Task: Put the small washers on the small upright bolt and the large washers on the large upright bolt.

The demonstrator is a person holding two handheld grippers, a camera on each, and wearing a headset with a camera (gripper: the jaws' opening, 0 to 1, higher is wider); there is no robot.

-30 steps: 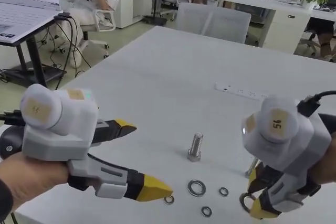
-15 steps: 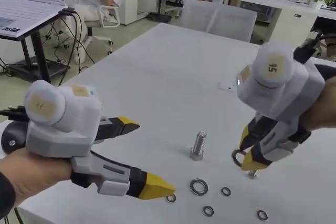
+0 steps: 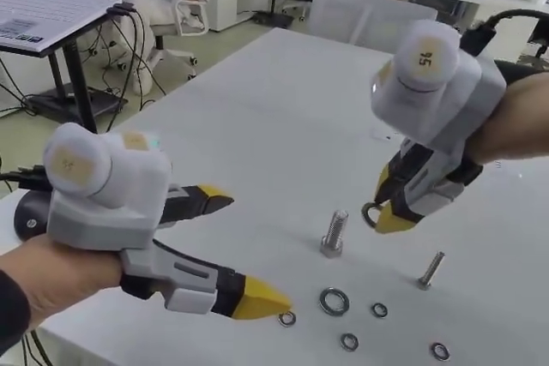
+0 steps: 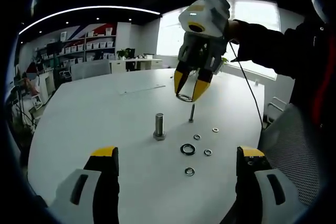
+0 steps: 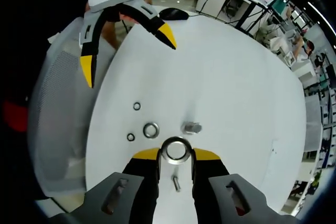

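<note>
The yellow-tipped left gripper (image 3: 244,255) hangs wide open and empty. Rightward stands the large upright steel bolt (image 3: 334,233). Just up and right of it, the right gripper (image 3: 390,212) pinches a large flat steel washer (image 5: 164,150) by its rim. It looks light, stiff and likely slick, so an edge hold keeping the hole free suits.

CLEARANCE | desk (image 3: 283,117) bare beyond large bolt (image 3: 334,233) | air above its top open | right hand-held gripper (image 3: 388,208) with clamped large washer (image 3: 371,214) hangs beside bolt top, over gap to small bolt (image 3: 431,270) | loose washers (image 3: 334,301) flat in front
</note>
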